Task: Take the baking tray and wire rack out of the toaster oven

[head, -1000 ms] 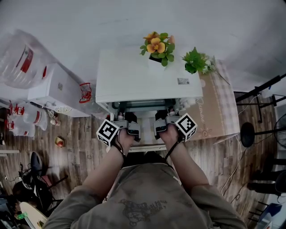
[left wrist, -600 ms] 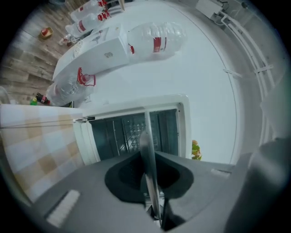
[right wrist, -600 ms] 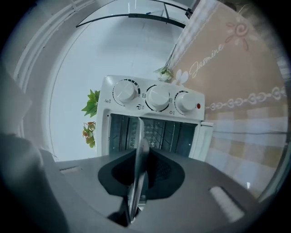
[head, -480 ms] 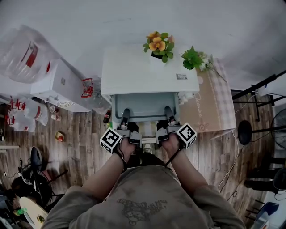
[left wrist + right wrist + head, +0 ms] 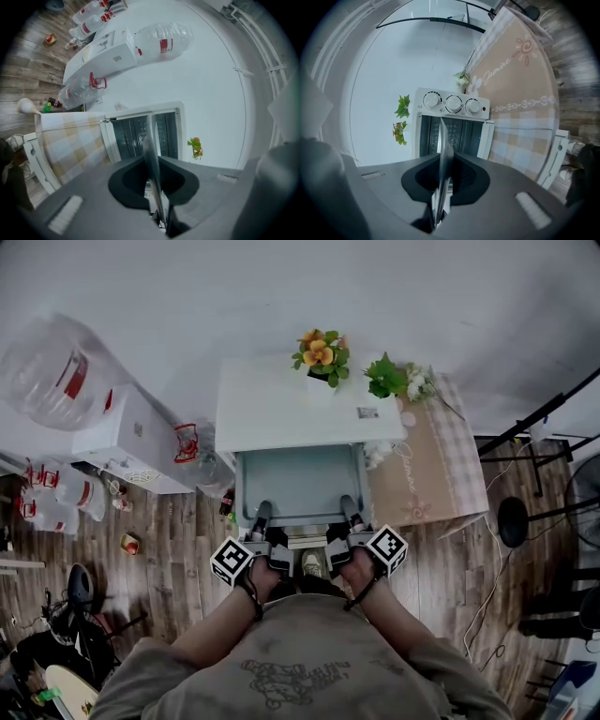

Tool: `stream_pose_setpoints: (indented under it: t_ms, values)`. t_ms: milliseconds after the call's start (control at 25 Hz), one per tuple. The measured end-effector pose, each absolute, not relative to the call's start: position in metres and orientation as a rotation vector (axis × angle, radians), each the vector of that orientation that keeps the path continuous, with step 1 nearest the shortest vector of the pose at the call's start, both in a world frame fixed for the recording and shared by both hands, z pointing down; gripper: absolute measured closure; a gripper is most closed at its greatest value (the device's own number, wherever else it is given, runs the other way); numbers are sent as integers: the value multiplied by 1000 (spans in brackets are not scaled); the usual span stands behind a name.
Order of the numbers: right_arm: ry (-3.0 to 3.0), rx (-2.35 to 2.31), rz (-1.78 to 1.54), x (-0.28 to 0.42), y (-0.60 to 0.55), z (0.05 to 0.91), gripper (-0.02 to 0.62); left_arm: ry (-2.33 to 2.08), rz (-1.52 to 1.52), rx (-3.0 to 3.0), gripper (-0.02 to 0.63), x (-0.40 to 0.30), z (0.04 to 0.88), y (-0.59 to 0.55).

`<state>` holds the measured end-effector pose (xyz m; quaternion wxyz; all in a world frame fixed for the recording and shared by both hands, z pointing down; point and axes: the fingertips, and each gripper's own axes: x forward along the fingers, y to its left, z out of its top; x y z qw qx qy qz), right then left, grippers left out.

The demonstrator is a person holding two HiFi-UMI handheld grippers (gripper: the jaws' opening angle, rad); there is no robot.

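1. Projecting level from the toaster oven, the baking tray is mostly clear of its mouth, with its long axis across the opening and its near edge toward the person.
2. The left gripper and right gripper are each clamped on that near edge.
3. The step in hand looks like tray withdrawal. The next move calls for an even, level pull until the tray is clear.

baking tray in hand-held gripper

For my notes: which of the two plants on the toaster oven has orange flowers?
The left plant in the head view, near the middle of the toaster oven top. The right plant shows green leaves and white blooms.
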<state>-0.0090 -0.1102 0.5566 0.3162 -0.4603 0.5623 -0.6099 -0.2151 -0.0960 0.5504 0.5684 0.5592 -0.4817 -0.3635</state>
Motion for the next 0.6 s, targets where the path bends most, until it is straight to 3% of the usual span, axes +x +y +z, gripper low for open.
stream_pose_setpoints:
  t_ms: [600]
  values:
    - [1435, -1212, -1649, -5, -48, 564, 552, -1046, -788, 1335, 581, -209, 554, -49]
